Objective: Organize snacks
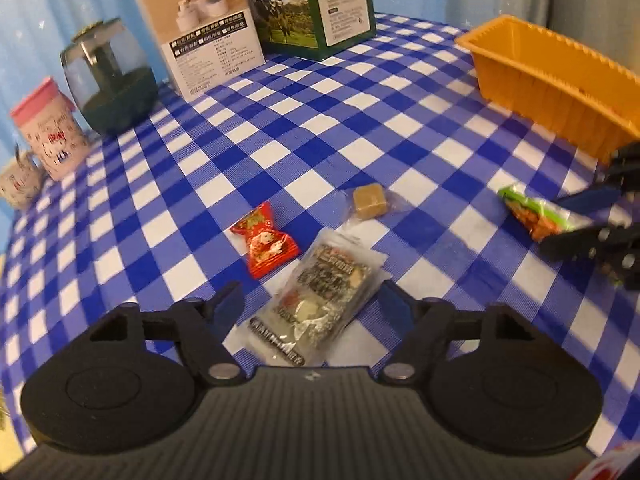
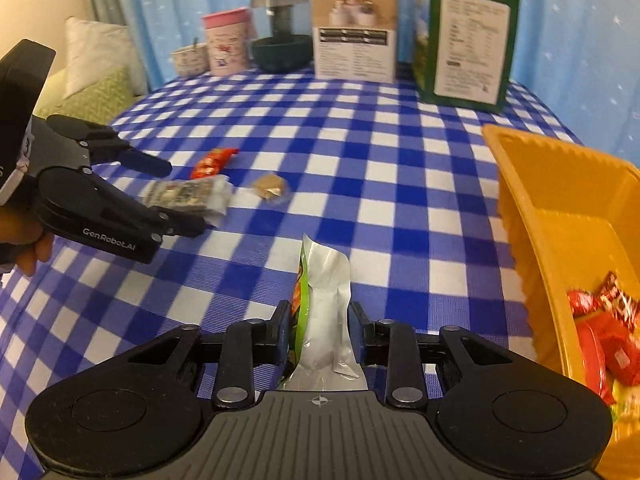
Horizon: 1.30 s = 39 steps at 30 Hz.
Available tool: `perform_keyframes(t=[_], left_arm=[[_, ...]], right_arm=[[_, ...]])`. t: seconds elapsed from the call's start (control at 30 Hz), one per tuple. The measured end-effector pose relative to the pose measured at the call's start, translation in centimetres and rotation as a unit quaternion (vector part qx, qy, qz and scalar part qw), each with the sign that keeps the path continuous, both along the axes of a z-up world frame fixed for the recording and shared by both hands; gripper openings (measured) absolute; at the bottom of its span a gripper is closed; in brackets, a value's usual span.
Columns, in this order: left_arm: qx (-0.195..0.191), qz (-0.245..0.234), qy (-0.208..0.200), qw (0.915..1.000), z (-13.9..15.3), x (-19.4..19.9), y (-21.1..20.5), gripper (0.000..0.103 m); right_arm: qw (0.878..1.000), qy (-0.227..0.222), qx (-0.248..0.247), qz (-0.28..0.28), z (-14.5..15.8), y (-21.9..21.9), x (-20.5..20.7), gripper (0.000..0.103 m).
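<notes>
A clear snack packet with dark print (image 1: 320, 300) lies on the checked cloth between the fingers of my left gripper (image 1: 312, 300), which is open around it; its pads do not press the packet. From the right wrist view, that left gripper (image 2: 176, 196) straddles the same packet (image 2: 188, 196). My right gripper (image 2: 320, 320) is shut on a green and silver packet (image 2: 328, 280), held above the cloth beside the orange basket (image 2: 560, 184). The left wrist view shows this right gripper (image 1: 576, 220) and its packet (image 1: 536, 212). A red candy (image 1: 266, 240) and a brown cube sweet (image 1: 370, 200) lie close by.
Several red snacks (image 2: 604, 332) lie in the basket. Along the back stand a green carton (image 2: 468, 36), a beige box (image 2: 354, 28), a dark jar (image 2: 282, 32), a pink tub (image 2: 228, 40) and a small cup (image 2: 188, 60). A hand (image 2: 28, 248) holds the left gripper.
</notes>
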<state>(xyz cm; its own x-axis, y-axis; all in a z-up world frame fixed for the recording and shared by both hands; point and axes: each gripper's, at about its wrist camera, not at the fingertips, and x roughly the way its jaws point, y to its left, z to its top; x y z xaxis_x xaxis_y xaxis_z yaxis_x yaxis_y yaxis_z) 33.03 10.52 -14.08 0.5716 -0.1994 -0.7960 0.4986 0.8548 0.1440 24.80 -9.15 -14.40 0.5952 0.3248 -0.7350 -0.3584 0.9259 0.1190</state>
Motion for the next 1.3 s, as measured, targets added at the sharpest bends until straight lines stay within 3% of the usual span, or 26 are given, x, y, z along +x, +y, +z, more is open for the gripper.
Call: perform_keyframes(t=[0.07,0.17,0.47,0.87,1.3], left_arm=[[-0.019,0.013,0.018,0.9996,0.2,0.2,0.2,0.050],[-0.024,0.031,0.030,0.9988,0.6,-0.6,0.1,0.038],[-0.044,0.084,0.013,0.9954,0.1,-2.1,-0.5,0.038],[-0.051,0.158,0.032,0.9856,0.8,-5.5,-1.4,0.034],[-0.094,0.207,0.021,0.9735,4.6,-12.6,-4.0,0.034]], right_arm=[[1.000,0.000,0.004,-0.004,0.0,0.0,0.1,0.030],[1.000,-0.002,0.008,-0.007,0.2,0.0,0.1,0.031],[1.000,0.004,0.011,-0.012,0.1,0.5,-0.1,0.031],[0.999,0.010,0.018,-0.030,0.9,-0.4,-1.6,0.030],[0.999,0.008,0.030,-0.045,3.7,-1.9,-6.7,0.030]])
